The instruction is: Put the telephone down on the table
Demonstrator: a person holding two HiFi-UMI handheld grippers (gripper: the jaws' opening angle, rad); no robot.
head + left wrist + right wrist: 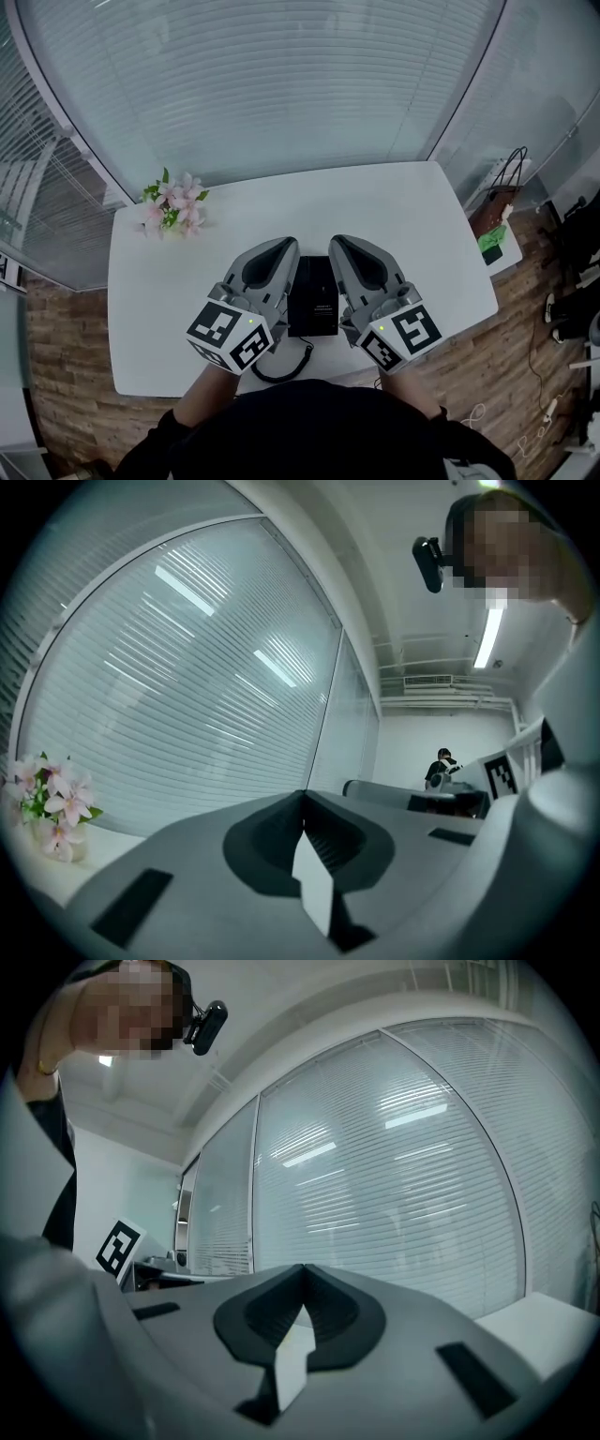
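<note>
A black telephone (314, 296) lies flat on the white table (394, 216), near the front edge, with its coiled black cord (281, 367) trailing toward me. My left gripper (289, 243) is just left of the phone and my right gripper (336, 240) just right of it, both pointing away from me and level. Neither touches the phone as far as I can see. In the left gripper view the left gripper (303, 795) has its jaws together with nothing between them. The right gripper (303, 1268) in its own view is likewise shut and empty.
A small bunch of pink flowers (174, 203) stands at the table's far left corner. Glass walls with blinds (281, 84) run behind the table. A bag (502, 190) and a low white stand (500, 253) are on the floor to the right. A distant person (441, 766) is in the room.
</note>
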